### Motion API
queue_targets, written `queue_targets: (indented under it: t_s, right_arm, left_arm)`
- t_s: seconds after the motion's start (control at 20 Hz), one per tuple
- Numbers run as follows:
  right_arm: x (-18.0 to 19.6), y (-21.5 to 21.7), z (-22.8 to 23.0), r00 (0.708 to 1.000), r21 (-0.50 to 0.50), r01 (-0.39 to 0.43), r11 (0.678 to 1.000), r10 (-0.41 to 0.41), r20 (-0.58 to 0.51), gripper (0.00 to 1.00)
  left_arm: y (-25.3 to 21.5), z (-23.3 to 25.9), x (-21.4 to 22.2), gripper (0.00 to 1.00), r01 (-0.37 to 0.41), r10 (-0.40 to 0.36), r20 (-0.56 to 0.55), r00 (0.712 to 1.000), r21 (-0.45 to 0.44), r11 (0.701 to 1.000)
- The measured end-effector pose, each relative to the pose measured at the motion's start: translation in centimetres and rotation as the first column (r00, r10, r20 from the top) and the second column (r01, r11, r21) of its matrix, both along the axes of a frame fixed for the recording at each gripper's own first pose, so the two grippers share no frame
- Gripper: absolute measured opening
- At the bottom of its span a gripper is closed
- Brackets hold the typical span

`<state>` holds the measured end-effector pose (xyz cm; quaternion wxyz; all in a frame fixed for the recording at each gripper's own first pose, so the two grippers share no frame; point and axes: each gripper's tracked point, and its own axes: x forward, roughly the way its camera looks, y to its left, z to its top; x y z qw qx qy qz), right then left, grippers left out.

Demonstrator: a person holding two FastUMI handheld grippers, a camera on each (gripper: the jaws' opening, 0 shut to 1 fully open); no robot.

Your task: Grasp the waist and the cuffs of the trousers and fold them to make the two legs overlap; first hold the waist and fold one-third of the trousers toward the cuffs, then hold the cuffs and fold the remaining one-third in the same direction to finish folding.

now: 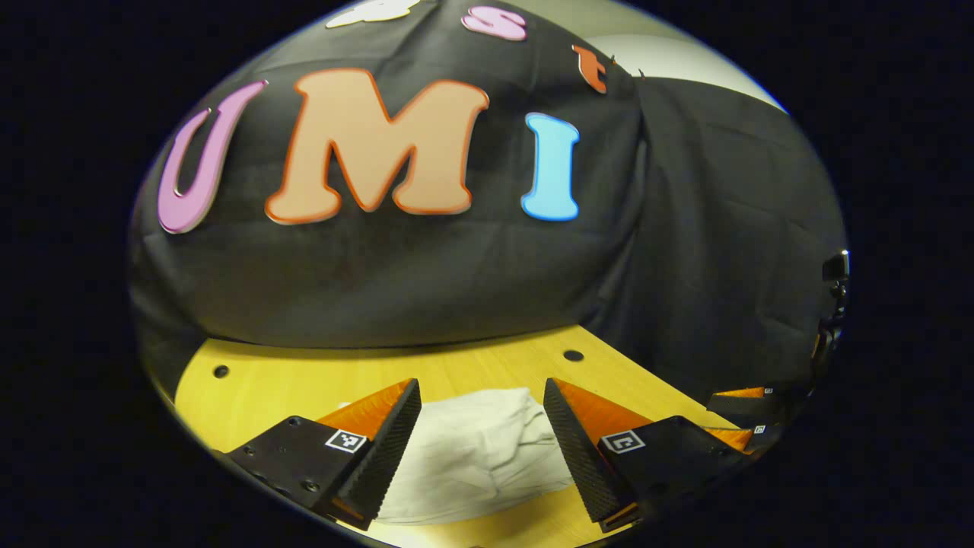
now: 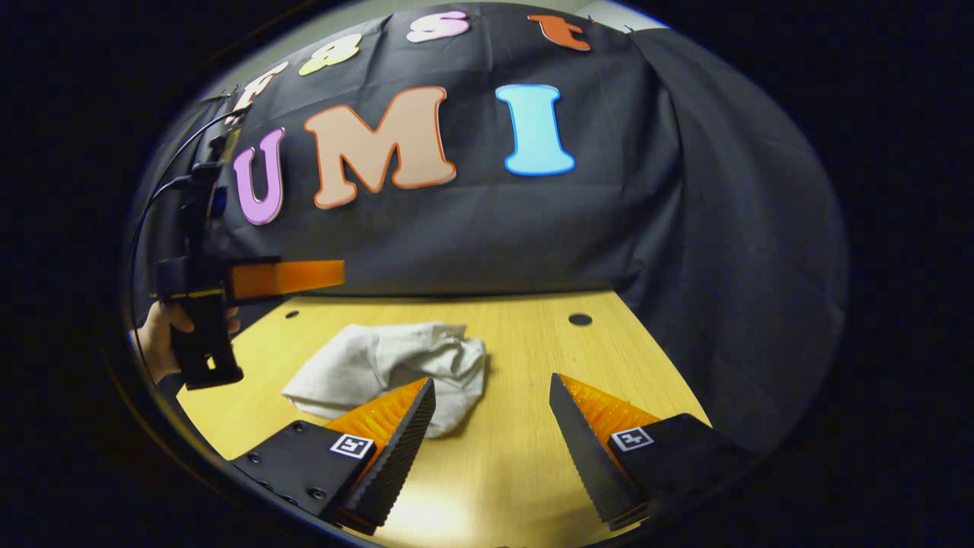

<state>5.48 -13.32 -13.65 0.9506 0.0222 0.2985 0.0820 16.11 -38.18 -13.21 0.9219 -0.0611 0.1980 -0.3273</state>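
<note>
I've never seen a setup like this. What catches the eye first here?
A crumpled pale pair of trousers lies bunched on the yellow wooden table. The right gripper hangs open just beside it, and the left gripper, held in a hand, hovers above the table's far left.

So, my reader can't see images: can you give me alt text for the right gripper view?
The right gripper hangs open above a wooden table, with crumpled pale trousers lying just ahead to its left. Farther left, a hand holds the left gripper raised above the table.
</note>
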Motion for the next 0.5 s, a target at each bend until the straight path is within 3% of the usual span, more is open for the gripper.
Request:
queue_targets:
  t_s: [0.05, 0.2, 0.3, 0.35, 0.5]
  right_arm:
    - [0.7, 1.0, 1.6, 0.999, -0.007, -0.018, 1.0, 0.019, 0.04, 0.97]
    - [2.8, 5.1, 7.8, 0.981, -0.016, -0.077, 0.997, 0.078, 0.178, 0.97]
    - [3.2, 7.4, 11.7, 0.962, -0.018, -0.092, 0.996, 0.093, 0.257, 0.97]
    - [3.0, 8.6, 13.6, 0.951, -0.005, -0.091, 0.996, 0.088, 0.297, 0.94]
    - [2.8, 11.9, 17.3, 0.917, 0.061, -0.094, 0.994, 0.063, 0.393, 0.96]
  left_arm:
    - [2.3, 1.1, 0.2, 0.95, -0.029, 0.029, 0.03, 0.999, 0.009, 1.0]
    - [9.3, 4.4, 1.0, 0.95, -0.137, 0.132, 0.127, 0.983, 0.038, 0.99]
    - [13.6, 6.9, 1.5, 0.93, -0.215, 0.203, 0.191, 0.96, 0.043, 0.976]
    - [15.4, 7.6, 1.3, 0.97, -0.251, 0.235, 0.217, 0.947, 0.047, 0.967]
    - [20.9, 8.5, 0.3, 0.95, -0.352, 0.328, 0.277, 0.903, 0.042, 0.935]
